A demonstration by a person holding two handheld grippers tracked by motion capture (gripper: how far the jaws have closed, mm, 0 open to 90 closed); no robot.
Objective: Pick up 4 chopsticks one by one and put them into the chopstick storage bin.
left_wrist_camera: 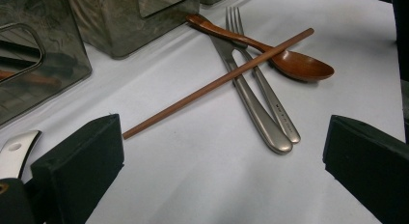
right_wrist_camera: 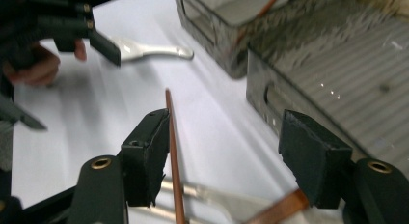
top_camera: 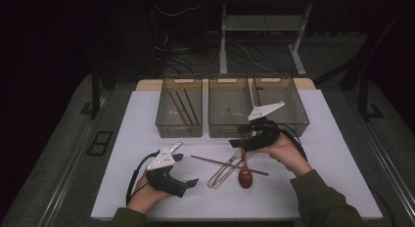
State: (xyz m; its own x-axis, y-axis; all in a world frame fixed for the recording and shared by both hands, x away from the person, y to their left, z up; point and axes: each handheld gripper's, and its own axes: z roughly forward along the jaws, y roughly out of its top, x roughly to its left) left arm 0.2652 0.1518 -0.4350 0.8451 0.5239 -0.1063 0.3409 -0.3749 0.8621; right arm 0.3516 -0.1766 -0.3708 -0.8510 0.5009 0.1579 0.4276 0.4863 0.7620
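Left hand-held gripper (top_camera: 188,169) rests low at the near counter (top_camera: 147,197) edge, jaws released and empty, aimed at the pile, likely waiting its turn. Mid-counter the chopstick (top_camera: 229,165) lies across fork (top_camera: 230,164) and spoon (top_camera: 245,174); the right hand-held gripper (right_wrist_camera: 231,159) hangs over the pile with jaws apart, chopstick touching or just beside its left pad, not pinched, likely lining up a pick. Beyond, three bins (top_camera: 230,109); the high view shows two chopsticks (top_camera: 184,108) already in the left one, while the right gripper view gives the jaw-to-chopstick closeness.
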